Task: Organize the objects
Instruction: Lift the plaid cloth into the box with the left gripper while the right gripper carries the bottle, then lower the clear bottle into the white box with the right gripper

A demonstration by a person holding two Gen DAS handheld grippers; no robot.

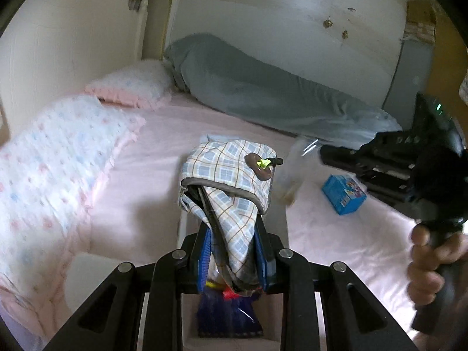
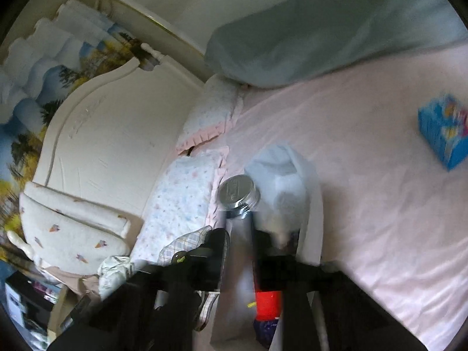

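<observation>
My left gripper (image 1: 232,216) is shut on a plaid blue-and-white cloth pouch (image 1: 228,172) with a brown charm (image 1: 260,166), holding it above a white bin (image 1: 285,219) on the pink bed. My right gripper (image 2: 239,231) is shut on a tube with a silver screw cap (image 2: 238,196), over the same bin (image 2: 313,204). A white plastic bag (image 2: 280,181) lies in the bin. The right gripper also shows in the left wrist view (image 1: 327,155), blurred, with the clear tube (image 1: 292,172). A blue box (image 1: 343,194) lies on the sheet, also in the right wrist view (image 2: 443,130).
A pink sheet (image 1: 152,175) covers the bed. Dotted pillows (image 1: 58,152) lie at the left by the white headboard (image 2: 111,134). A grey rolled quilt (image 1: 263,96) lies along the far wall. A red item (image 2: 267,304) and blue packet (image 1: 228,313) sit in the bin.
</observation>
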